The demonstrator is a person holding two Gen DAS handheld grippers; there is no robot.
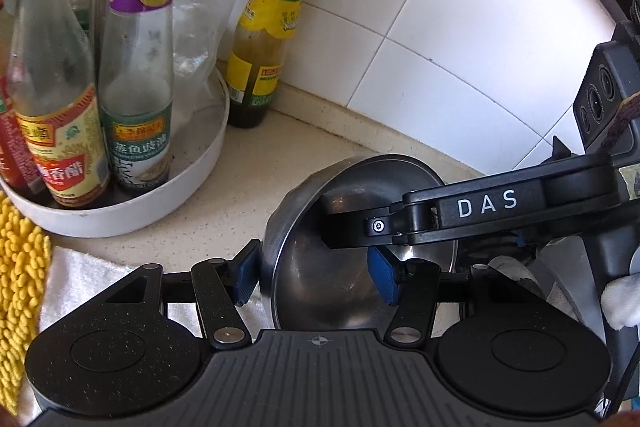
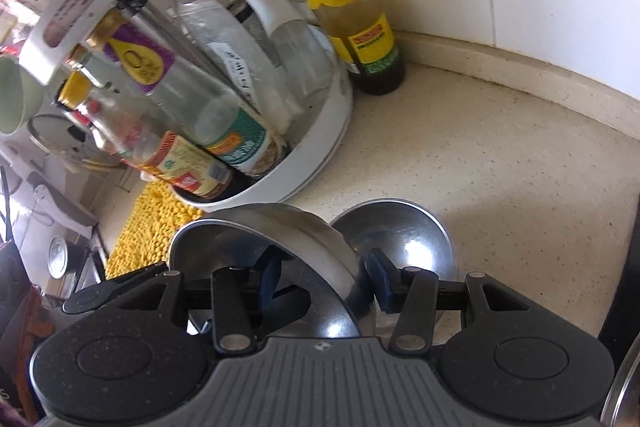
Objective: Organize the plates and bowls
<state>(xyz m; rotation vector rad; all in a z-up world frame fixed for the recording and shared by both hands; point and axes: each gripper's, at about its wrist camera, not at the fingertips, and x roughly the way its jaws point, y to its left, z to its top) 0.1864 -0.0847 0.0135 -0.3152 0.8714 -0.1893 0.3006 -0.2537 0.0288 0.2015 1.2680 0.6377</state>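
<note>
So the only lettering I can properly read is "DAS" in white on the right gripper [image 1: 352, 227] arm, which reaches in from the right across the left camera's view. The bottles have Chinese labels; one purple neck label carries a big "0", the rest is too small for me. Room-wise, the beige counter [image 2: 500, 155] is open ahead and to the right of the right gripper [image 2: 326, 281], up to the tiled wall, while the white round tray [image 1: 132, 211] of bottles crowds the front-left, with a green-and-yellow sauce bottle [image 1: 266, 31] just beside it. The left gripper [image 1: 316, 275] is clamped on the rim of a tilted steel bowl [image 1: 320, 291], one blue pad outside, one inside. The right gripper is likewise closed on that bowl's wall, and a second steel bowl [image 2: 404, 231] sits just ahead-right of it.
</note>
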